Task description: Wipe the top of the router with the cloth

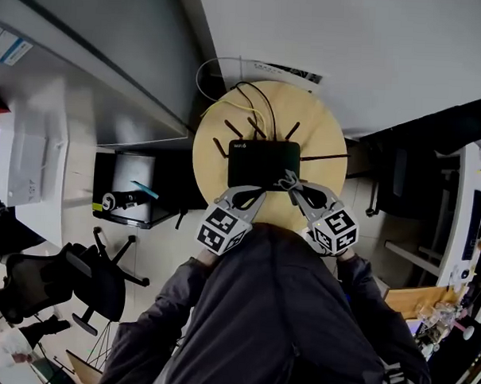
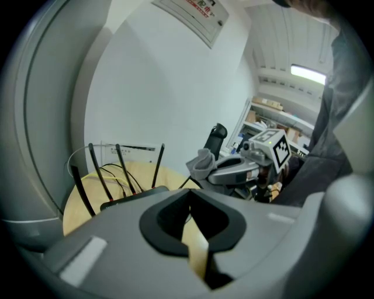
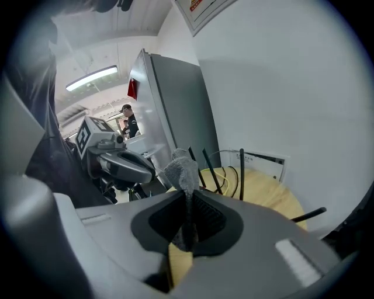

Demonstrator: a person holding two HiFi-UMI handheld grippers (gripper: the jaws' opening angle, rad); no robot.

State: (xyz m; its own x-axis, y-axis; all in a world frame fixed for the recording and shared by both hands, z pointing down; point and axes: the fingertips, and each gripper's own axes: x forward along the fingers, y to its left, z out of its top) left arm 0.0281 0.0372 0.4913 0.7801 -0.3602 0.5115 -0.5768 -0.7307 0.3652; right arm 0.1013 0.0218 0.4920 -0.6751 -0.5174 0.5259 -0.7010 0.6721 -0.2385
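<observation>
My right gripper (image 3: 188, 193) is clenched on the grey cloth (image 3: 182, 168). A fold of it is pinched between the pads, and the bunched end stands up just beyond the jaw tips. In the head view the cloth (image 1: 287, 181) sits at the tip of that gripper (image 1: 292, 188), over the near right corner of the black router (image 1: 263, 163).

My left gripper (image 2: 190, 190) has its jaws pressed together with nothing between them. Only a strip of pale wood shows through the slot below the tips. From above, that gripper (image 1: 254, 197) points at the router's near edge, just beside the right one, though I cannot tell whether it touches the casing.

Ahead of the left jaws the router's (image 2: 131, 195) top edge shows, with its antennas (image 2: 120, 166) rising behind it. Yellow and black cables (image 1: 252, 108) curl on the round wooden table (image 1: 311, 127) beyond the router, on its far side from both jaw pairs.
</observation>
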